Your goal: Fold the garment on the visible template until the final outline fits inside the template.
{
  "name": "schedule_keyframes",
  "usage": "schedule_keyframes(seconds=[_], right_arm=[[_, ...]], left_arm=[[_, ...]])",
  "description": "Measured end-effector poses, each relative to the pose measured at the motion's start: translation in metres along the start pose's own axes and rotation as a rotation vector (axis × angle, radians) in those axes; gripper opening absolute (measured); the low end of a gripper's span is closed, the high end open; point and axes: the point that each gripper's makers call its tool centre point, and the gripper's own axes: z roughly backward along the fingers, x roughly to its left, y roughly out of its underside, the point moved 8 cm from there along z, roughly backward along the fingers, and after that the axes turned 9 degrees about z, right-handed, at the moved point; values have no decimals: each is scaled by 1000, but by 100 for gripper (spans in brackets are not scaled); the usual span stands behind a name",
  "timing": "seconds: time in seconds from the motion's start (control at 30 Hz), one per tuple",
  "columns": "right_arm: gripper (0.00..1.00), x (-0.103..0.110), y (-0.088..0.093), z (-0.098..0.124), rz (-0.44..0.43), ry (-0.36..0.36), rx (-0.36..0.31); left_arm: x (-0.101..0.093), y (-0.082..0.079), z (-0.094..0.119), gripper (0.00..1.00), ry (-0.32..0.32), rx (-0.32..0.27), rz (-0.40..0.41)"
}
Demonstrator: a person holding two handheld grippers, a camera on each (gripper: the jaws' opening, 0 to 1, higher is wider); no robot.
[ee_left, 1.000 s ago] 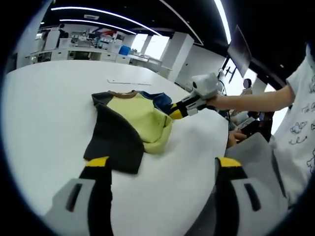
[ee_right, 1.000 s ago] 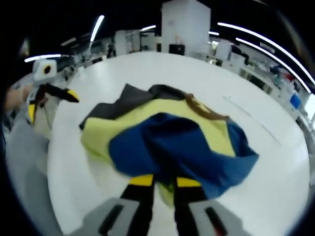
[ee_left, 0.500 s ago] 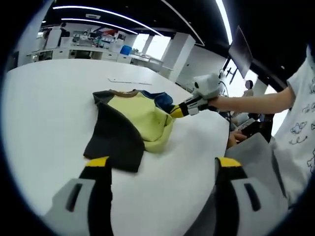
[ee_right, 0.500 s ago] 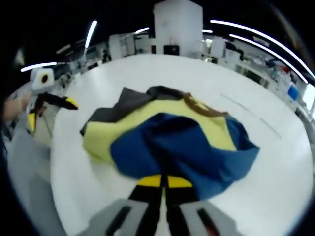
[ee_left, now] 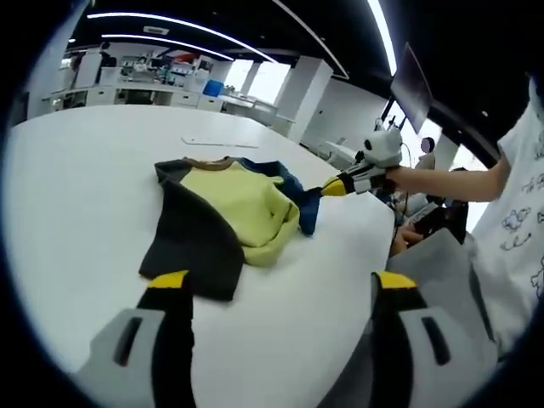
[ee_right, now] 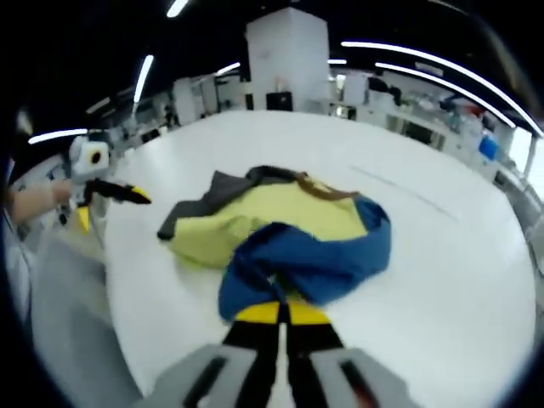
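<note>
The garment (ee_left: pixel 228 202) lies on the white table (ee_left: pixel 76 178): yellow body, dark grey sleeve toward me, brown collar, blue sleeve (ee_left: pixel 304 204) on the far side. My left gripper (ee_left: pixel 282 280) stands open just short of the grey sleeve's edge, with nothing between its fingers. My right gripper (ee_left: pixel 333 188), held by a hand, is shut on the blue sleeve. In the right gripper view the garment (ee_right: pixel 272 217) lies ahead, the blue sleeve (ee_right: pixel 310 259) is bunched, and my right gripper (ee_right: pixel 280 313) pinches its near edge. The left gripper (ee_right: pixel 111 209) is open at the left.
A thin template line (ee_left: pixel 217 142) is marked on the table beyond the garment, template line (ee_right: pixel 408 191). The table's rounded edge (ee_left: pixel 374 255) runs close to both grippers. A person (ee_left: pixel 518 212) in a white shirt stands at the right. Benches and a white pillar (ee_right: pixel 287 47) stand far off.
My right gripper shut on the blue sleeve and drew it back toward the table edge, bunching the blue cloth off the yellow body. My left gripper stayed open and still.
</note>
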Motion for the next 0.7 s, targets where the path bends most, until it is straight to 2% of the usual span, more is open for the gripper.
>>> schedule_keyframes(seconds=[0.13, 0.27, 0.43, 0.7], right_arm=[[0, -9, 19, 21, -36, 37, 20], [0, -22, 39, 44, -108, 89, 35], [0, -37, 64, 68, -139, 152, 79], [0, -58, 86, 97, -191, 231, 137]], left_arm=[[2, 2, 0, 83, 2, 7, -3], [1, 3, -2, 83, 6, 14, -2], [1, 4, -5, 83, 12, 22, -3], [1, 3, -6, 83, 10, 20, -1]])
